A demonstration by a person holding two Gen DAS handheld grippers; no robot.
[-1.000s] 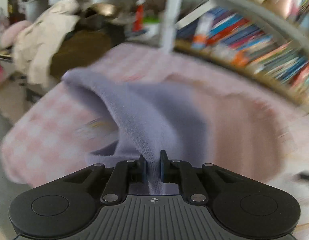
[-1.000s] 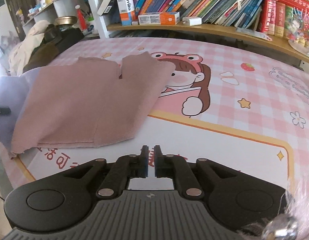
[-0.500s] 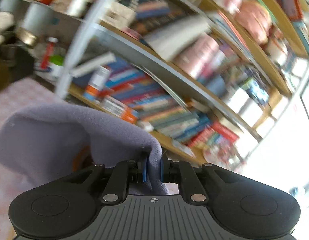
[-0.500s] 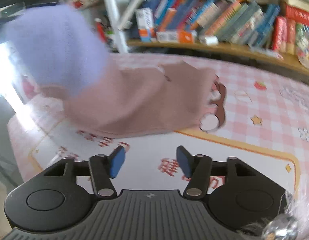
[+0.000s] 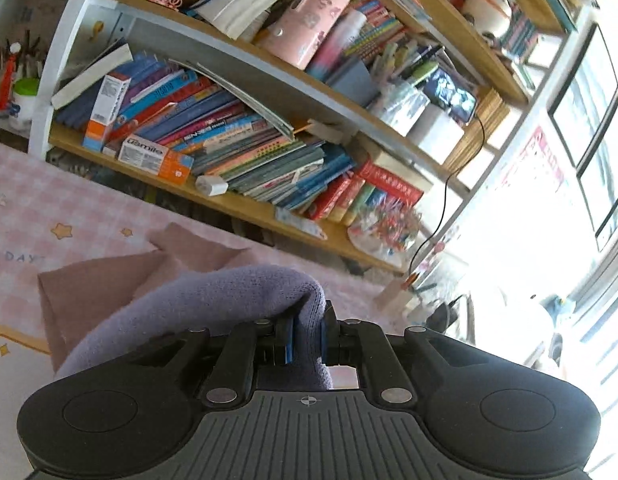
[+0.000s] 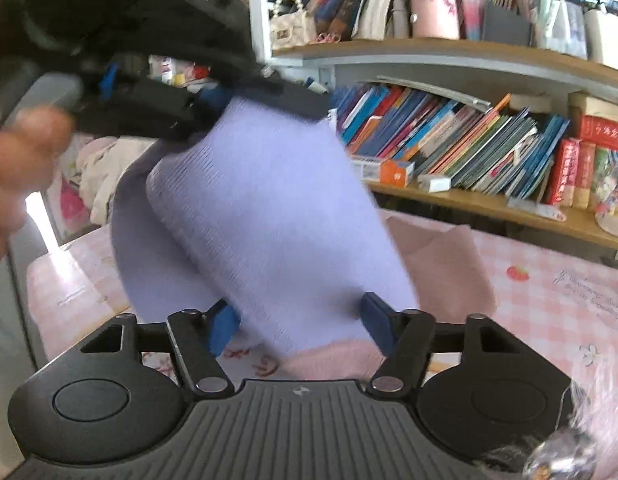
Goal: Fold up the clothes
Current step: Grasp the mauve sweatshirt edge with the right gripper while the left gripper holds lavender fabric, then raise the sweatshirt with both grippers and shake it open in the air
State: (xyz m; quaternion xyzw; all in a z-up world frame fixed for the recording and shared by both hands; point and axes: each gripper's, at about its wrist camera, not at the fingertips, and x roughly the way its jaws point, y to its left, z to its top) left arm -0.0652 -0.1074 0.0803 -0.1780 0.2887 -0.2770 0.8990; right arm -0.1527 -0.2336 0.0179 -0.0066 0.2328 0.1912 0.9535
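Left wrist view, left hand-held gripper pinching lilac garment, right hand-held gripper spread wide, pink checked tablecloth, bookshelf

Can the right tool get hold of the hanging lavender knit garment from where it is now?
Probably yes. The right tool is open, and the lavender knit garment hangs from the left tool with its lower edge right between the right tool's blue pads. Nothing blocks it.

both wrist views face the bookshelf closely, sharing the lilac garment.
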